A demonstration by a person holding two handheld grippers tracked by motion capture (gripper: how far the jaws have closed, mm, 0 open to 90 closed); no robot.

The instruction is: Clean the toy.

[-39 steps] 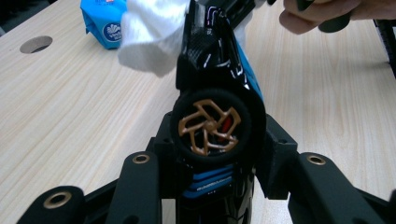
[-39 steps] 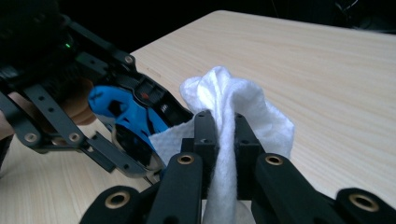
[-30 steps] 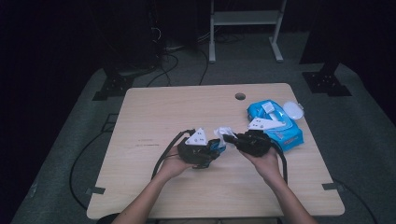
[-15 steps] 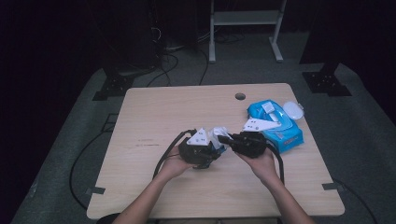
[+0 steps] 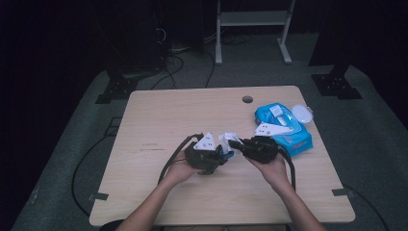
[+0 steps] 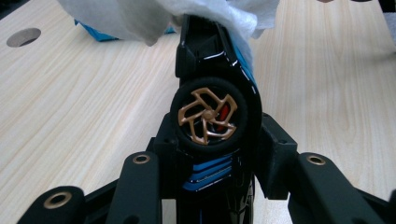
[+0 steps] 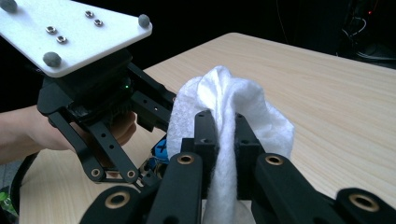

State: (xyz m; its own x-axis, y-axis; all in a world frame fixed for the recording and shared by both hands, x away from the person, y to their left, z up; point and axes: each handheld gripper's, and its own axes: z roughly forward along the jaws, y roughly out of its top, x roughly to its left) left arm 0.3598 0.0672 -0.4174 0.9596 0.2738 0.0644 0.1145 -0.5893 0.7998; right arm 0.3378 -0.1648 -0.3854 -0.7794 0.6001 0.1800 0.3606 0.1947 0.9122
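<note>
Shifted slightly left since earlier, right gripper (image 5: 234,143) clamps white wipe (image 7: 233,100) against toy car (image 6: 215,116) gripped by left gripper (image 5: 225,153), wipes pack (image 5: 284,127) at far right.

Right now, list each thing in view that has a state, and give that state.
Toy car: clamped in the left gripper, wipe draped over its far end.
White wipe: bunched, pinched in the right gripper.
Wipes pack: flat on the table, lid flipped open.
</note>
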